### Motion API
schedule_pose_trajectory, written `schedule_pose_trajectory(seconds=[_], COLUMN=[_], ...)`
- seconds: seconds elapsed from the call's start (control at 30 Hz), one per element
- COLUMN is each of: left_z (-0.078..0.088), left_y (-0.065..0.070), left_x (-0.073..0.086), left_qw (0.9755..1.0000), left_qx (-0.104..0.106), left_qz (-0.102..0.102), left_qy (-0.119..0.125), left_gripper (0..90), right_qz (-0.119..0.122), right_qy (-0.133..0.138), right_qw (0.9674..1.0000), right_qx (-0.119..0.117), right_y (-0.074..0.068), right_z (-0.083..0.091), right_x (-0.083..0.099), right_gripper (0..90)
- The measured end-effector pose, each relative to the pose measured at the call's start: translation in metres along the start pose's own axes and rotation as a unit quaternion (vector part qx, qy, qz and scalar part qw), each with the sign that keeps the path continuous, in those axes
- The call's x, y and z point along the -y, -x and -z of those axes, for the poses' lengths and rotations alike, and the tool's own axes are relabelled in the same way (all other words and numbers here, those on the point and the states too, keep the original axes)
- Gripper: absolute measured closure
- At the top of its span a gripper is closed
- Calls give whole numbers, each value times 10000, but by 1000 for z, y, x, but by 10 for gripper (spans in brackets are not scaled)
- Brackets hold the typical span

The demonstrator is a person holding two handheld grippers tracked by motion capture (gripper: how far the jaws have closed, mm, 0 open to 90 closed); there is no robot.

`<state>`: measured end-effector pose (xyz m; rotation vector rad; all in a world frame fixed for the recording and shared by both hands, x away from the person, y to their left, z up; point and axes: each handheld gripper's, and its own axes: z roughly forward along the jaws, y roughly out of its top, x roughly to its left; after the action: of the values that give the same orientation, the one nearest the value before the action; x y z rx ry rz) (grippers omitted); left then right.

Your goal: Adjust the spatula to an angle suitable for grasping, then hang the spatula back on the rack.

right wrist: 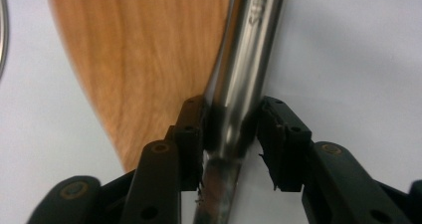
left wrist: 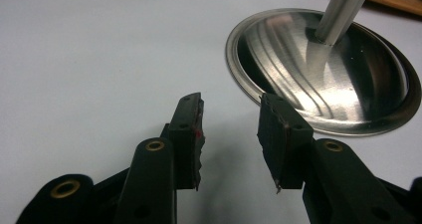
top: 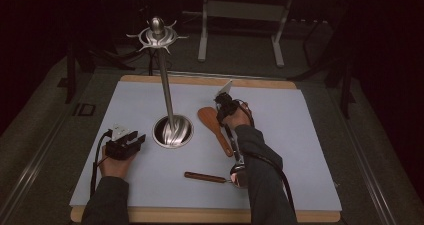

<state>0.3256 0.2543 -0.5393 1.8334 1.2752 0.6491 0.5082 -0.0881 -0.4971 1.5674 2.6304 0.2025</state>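
The right gripper [right wrist: 231,134] straddles a steel utensil handle [right wrist: 244,69] mid-table beside the wooden spatula [right wrist: 149,59], jaws not yet tight; close squarely first. The left gripper [left wrist: 231,134] rests open.

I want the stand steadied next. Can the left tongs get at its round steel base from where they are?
Probably yes: the left tongs stand open and empty, the steel base lies just ahead of them, and only bare mat lies between.
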Motion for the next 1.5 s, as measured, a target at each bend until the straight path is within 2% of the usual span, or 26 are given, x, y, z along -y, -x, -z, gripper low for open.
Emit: schedule_pose_trajectory(seconds=[0.2,0.3,0.4,0.6,0.73,1.0,1.27,1.4,1.5], left_z=[0,0,0,0,0,-1,-1,-1,-1], left_y=[0,0,0,0,0,0,0,1,1], left_x=[0,0,0,0,0,0,0,0,0], left_qw=[10000,10000,10000,10000,10000,10000,10000,10000,10000], left_qx=[5,1,-3,4,5,-13,-18,-25,-32], left_qz=[-5,-11,-10,17,13,1,1,-4,-10], left_qy=[2,1,-3,-2,0,-41,-46,-44,-43], left_gripper=[619,619,619,619,620,622,621,621,621], right_qz=[-17,-131,-132,-301,-455,-320,-341,-270,-90], right_qy=[-64,-62,-68,2,101,418,656,740,960], right_qw=[10000,9999,9999,9995,9988,9980,9959,9953,9937], right_qx=[59,13,77,86,-148,-355,-523,-567,-567], right_y=[-1,1,-1,0,4,4,8,7,0], right_z=[-1,-1,-2,-1,4,28,40,47,61], right_x=[-4,-5,-5,-3,1,7,11,12,12], right_gripper=[641,643,645,670,678,681,684,687,690])
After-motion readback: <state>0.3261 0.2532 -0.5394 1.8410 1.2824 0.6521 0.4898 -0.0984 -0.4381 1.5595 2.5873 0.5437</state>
